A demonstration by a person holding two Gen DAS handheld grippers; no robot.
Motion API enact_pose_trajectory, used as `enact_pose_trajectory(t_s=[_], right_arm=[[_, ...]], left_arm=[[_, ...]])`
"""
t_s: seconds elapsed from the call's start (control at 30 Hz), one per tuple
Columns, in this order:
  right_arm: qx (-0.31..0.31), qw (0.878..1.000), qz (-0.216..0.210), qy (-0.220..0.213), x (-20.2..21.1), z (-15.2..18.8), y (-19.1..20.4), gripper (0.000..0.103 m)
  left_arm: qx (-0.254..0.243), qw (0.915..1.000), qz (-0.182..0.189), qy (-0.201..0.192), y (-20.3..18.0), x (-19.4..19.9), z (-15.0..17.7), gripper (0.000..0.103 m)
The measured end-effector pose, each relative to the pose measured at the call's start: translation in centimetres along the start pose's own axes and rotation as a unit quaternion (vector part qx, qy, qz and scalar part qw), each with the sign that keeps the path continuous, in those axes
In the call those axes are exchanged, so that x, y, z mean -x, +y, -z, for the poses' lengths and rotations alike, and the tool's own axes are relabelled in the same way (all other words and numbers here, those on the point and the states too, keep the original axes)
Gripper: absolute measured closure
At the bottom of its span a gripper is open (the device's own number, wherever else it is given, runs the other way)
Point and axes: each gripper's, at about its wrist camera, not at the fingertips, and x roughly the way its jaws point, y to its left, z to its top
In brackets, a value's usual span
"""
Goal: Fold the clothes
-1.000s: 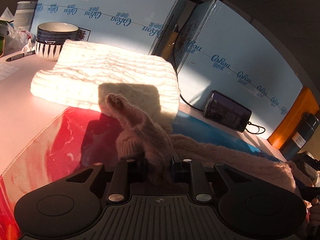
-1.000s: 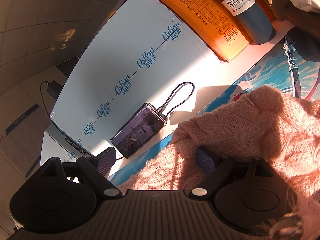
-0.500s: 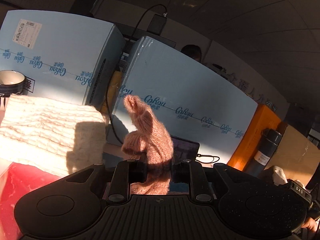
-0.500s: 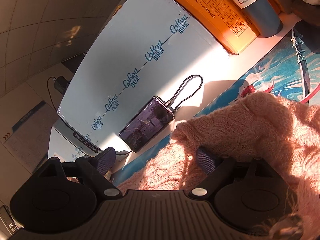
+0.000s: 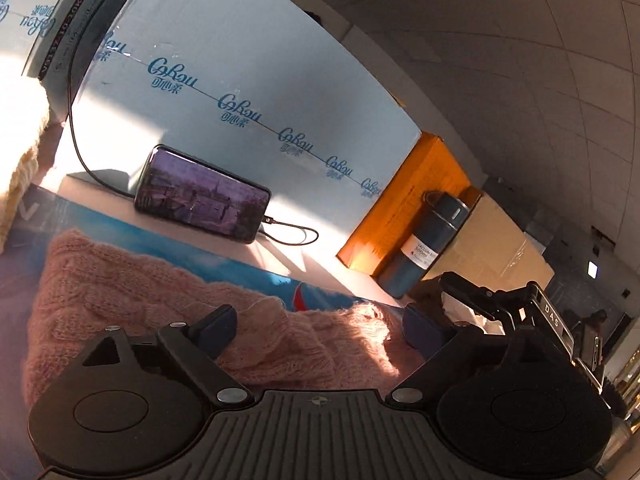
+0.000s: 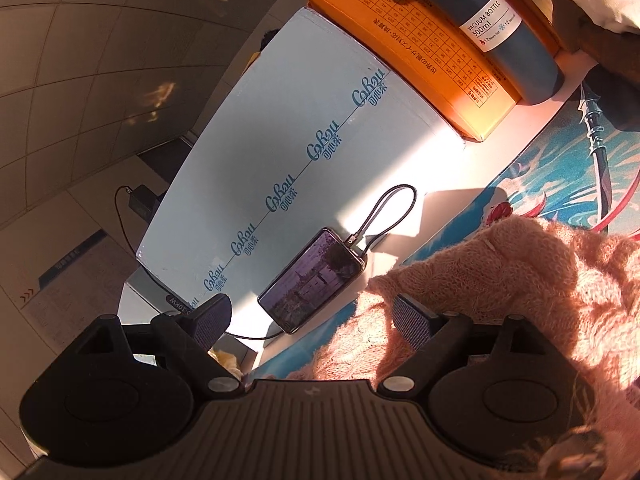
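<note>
My left gripper [image 5: 318, 326] sits low and tilted over the fuzzy pink knitted sweater [image 5: 160, 300], its fingers spread wide, nothing pinched between them — the knit lies bunched on the blue printed desk mat [image 5: 240, 266] just under the dark blue pads [image 5: 218, 326]. My right gripper [image 6: 312, 320] is rolled to one side, fingers likewise apart; its right pad [image 6: 412, 322] touches the sweater's edge, the other hangs over bare table. Beyond the sweater I see a black smartphone [image 6: 314, 282] with its cable leaning against a pale blue printed carton [image 6: 280, 152], and further along a dark blue vacuum bottle [image 6: 500, 28] against an orange cardboard box [image 6: 420, 52].
</note>
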Motion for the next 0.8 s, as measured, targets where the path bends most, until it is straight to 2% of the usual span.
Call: enact_pose_trajectory(t_s=[0.07, 0.13, 0.2, 0.23, 0.33, 0.4, 0.5, 0.57, 0.67, 0.7, 0.8], right_arm=[[0.002, 1.000, -0.002, 0.004, -0.1, 0.0, 0.1, 0.015], [0.004, 1.000, 0.000, 0.009, -0.3, 0.1, 0.1, 0.015], [0.006, 1.000, 0.004, 0.011, -0.4, 0.2, 0.1, 0.015], [0.006, 1.000, 0.006, 0.012, -0.5, 0.2, 0.1, 0.015], [0.006, 1.000, 0.006, 0.009, -0.4, 0.2, 0.0, 0.015], [0.006, 1.000, 0.007, 0.009, -0.4, 0.3, -0.1, 0.015], [0.001, 1.000, 0.012, 0.011, -0.5, 0.3, -0.3, 0.015], [0.000, 1.000, 0.023, 0.017, -0.7, 0.3, -0.4, 0.015], [0.007, 0.997, 0.068, 0.044, -1.8, 0.5, -0.8, 0.016], [0.014, 0.996, 0.070, 0.045, -2.0, 0.6, -0.7, 0.015], [0.010, 0.997, 0.064, 0.040, -1.7, 0.8, -0.7, 0.014]], left_arm=[[0.021, 0.9994, 0.012, 0.025, 0.6, -0.8, 0.3, 0.010], [0.013, 0.9989, 0.005, 0.044, 0.6, -1.4, 0.6, 0.009], [0.007, 0.9993, 0.006, 0.036, 0.3, -0.9, 0.6, 0.009], [0.008, 0.9997, 0.016, 0.020, 0.2, -0.1, 0.4, 0.009], [0.009, 0.9980, 0.015, -0.060, 0.0, 2.8, -0.2, 0.008], [0.024, 0.9921, -0.031, -0.119, 0.6, 4.8, -0.3, 0.007], [0.057, 0.9873, -0.097, -0.112, 2.0, 5.1, -0.3, 0.006], [0.078, 0.9812, -0.140, -0.107, 2.9, 5.3, -0.3, 0.006], [0.110, 0.9677, -0.205, -0.098, 4.4, 5.6, -0.4, 0.006], [0.121, 0.9620, -0.226, -0.095, 4.8, 5.7, -0.4, 0.006], [0.090, 0.9700, -0.218, -0.058, 4.2, 3.7, 0.2, 0.006]])
